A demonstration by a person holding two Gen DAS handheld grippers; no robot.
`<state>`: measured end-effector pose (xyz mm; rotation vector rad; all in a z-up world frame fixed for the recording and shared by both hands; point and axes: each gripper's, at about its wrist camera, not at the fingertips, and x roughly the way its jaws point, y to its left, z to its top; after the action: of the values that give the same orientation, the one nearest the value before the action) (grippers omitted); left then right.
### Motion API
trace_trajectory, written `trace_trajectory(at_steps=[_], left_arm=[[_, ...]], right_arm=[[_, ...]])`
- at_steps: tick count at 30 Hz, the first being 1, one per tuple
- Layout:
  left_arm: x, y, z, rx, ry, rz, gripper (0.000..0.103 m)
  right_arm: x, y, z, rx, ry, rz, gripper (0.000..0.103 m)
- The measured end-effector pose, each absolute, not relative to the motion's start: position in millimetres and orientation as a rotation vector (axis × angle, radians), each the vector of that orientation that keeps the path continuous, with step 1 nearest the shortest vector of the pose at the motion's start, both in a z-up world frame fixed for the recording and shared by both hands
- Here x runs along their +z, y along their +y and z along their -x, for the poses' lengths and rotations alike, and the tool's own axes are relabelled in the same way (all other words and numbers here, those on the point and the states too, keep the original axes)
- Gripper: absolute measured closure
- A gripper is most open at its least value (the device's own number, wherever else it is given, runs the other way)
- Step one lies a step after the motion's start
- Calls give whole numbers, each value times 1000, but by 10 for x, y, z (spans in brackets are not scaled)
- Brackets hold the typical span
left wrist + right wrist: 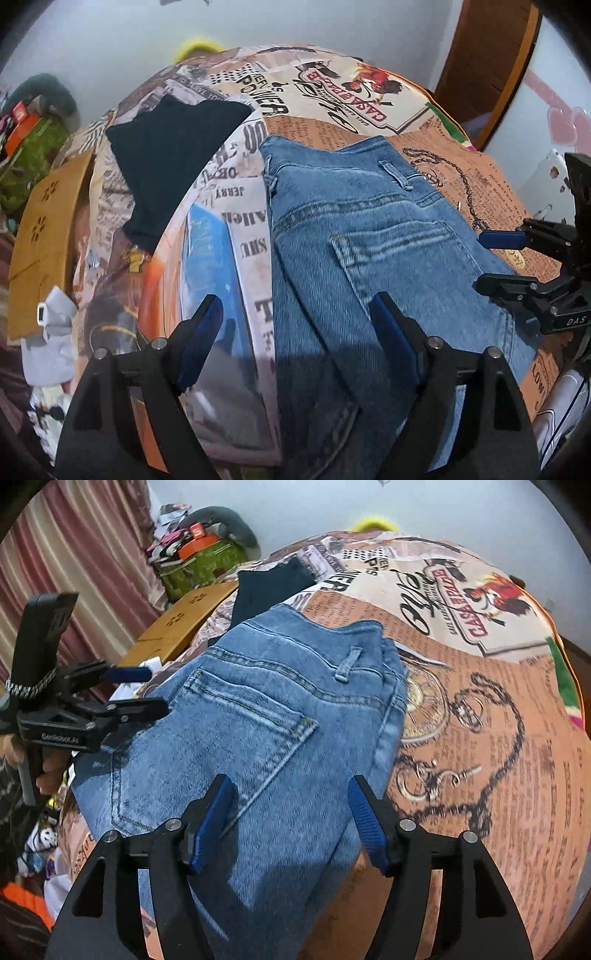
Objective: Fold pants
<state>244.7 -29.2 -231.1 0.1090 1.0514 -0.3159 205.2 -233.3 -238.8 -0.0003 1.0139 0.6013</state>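
Blue jeans [354,236] lie flat on a bed with a newspaper-print cover [332,92], back pocket up, waistband toward the far side. My left gripper [295,317] is open and empty, hovering above the jeans' left edge. My right gripper [290,797] is open and empty above the jeans [258,709] near the back pocket. The right gripper also shows at the right edge of the left wrist view [491,258]. The left gripper also shows at the left of the right wrist view [147,690], at the jeans' side.
A dark folded garment [166,155] lies on the bed left of the jeans, also in the right wrist view [273,583]. A tan cardboard piece [44,236] stands at the bed's left edge. A green bag with clutter [199,565] sits by a pink curtain [74,572].
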Motion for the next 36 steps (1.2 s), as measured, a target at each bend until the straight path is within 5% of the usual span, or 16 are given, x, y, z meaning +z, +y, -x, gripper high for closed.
trace_trajectory(at_steps=[19, 36], left_arm=[[-2044, -87, -2628, -273, 1060, -65, 10], [-2736, -332, -3441, -468, 1347, 194, 10]], right_arm=[[-2260, -2738, -2006, 533, 1001, -145, 30], [-2859, -2820, -2629, 635, 1168, -460, 26]])
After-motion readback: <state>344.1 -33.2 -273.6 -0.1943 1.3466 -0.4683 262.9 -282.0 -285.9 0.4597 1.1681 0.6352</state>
